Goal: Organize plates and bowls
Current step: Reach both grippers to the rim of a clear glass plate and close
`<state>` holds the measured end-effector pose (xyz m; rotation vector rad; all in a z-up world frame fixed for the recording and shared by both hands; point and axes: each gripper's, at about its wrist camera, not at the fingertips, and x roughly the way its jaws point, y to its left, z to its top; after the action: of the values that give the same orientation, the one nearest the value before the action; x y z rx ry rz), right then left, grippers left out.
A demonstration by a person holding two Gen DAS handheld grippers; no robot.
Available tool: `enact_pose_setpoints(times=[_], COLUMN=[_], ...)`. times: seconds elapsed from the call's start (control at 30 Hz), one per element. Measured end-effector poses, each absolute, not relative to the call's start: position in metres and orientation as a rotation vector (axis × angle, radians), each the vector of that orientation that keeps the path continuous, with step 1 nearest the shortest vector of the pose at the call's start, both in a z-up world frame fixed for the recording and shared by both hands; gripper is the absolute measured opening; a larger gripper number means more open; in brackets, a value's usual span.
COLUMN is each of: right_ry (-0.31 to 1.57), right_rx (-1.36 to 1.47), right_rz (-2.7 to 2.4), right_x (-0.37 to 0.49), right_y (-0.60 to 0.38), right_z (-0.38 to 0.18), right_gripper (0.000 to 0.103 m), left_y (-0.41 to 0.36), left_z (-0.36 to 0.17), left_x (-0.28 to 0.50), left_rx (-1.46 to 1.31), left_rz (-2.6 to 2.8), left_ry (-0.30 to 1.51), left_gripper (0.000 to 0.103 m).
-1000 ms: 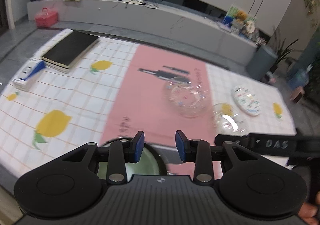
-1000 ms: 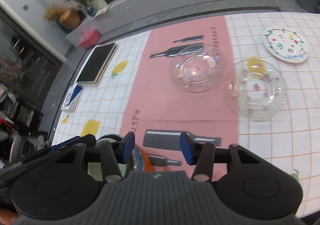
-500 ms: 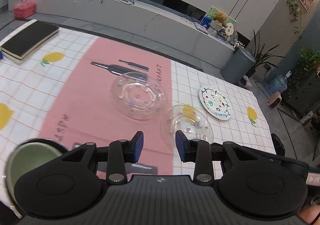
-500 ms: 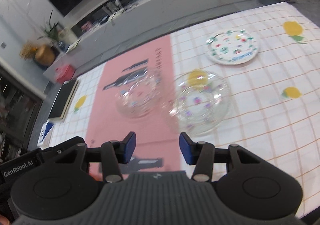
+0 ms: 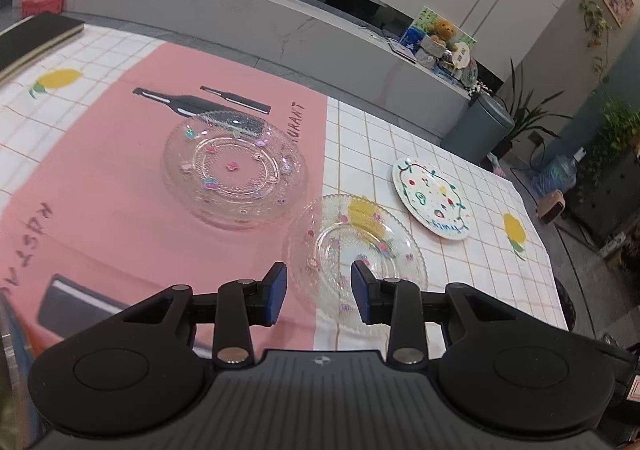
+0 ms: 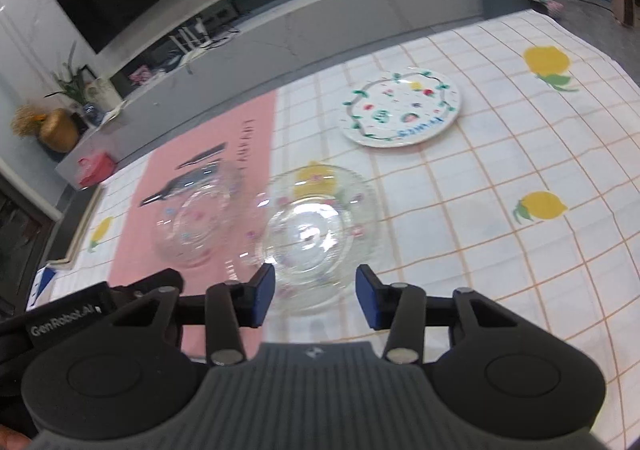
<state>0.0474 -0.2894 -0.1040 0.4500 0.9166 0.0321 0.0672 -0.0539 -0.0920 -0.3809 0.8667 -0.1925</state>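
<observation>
The near glass plate (image 6: pixel 316 234) sits on the checked cloth (image 6: pixel 500 210), just beside the far glass plate (image 5: pixel 234 166) on the pink panel, their rims almost touching. The painted plate (image 6: pixel 400 108) lies apart, farther out on the right. Both grippers point down at the near glass plate: it lies straight ahead of the right gripper (image 6: pixel 315 296), its near rim just beyond the blue pads, so the right hand looks best placed. The left gripper (image 5: pixel 319 293) hovers over its left edge. Right jaws have just been closing slightly, nothing between them; both pairs stand apart, empty.
</observation>
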Motion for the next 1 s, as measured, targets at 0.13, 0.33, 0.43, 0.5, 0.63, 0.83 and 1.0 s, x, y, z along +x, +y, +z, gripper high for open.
enact_pose_setpoints(times=[0.13, 0.33, 0.43, 0.5, 0.63, 0.83, 1.0], right_ry=[0.949, 0.957, 0.962, 0.964, 0.975, 0.965, 0.961], right_rx=[0.489, 0.511, 0.518, 0.522, 0.538, 0.565, 0.574], right_rz=[0.006, -0.031, -0.035, -0.029, -0.022, -0.012, 0.004], right_x=[0.064, 0.086, 0.095, 0.102, 0.11, 0.116, 0.121], right_y=[-0.305, -0.32, -0.324, -0.323, -0.323, -0.324, -0.323], right_z=[-0.121, -0.135, -0.141, -0.144, -0.151, -0.155, -0.159], right_gripper=[0.039, 0.038, 0.038, 0.038, 0.033, 0.03, 0.021], left_y=[-0.06, -0.061, -0.061, -0.063, -0.067, -0.07, -0.072], left_z=[-0.103, -0.121, -0.126, -0.128, -0.136, -0.146, -0.148], left_x=[0.084, 0.104, 0.111, 0.113, 0.121, 0.128, 0.131], left_rx=[-0.393, -0.431, -0.45, -0.439, -0.433, -0.43, -0.429], left_rz=[-0.189, -0.157, -0.152, -0.156, -0.16, -0.157, -0.162], left_ry=[0.872, 0.883, 0.889, 0.893, 0.921, 0.951, 0.941], left_gripper=[0.041, 0.041, 0.042, 0.042, 0.042, 0.042, 0.04])
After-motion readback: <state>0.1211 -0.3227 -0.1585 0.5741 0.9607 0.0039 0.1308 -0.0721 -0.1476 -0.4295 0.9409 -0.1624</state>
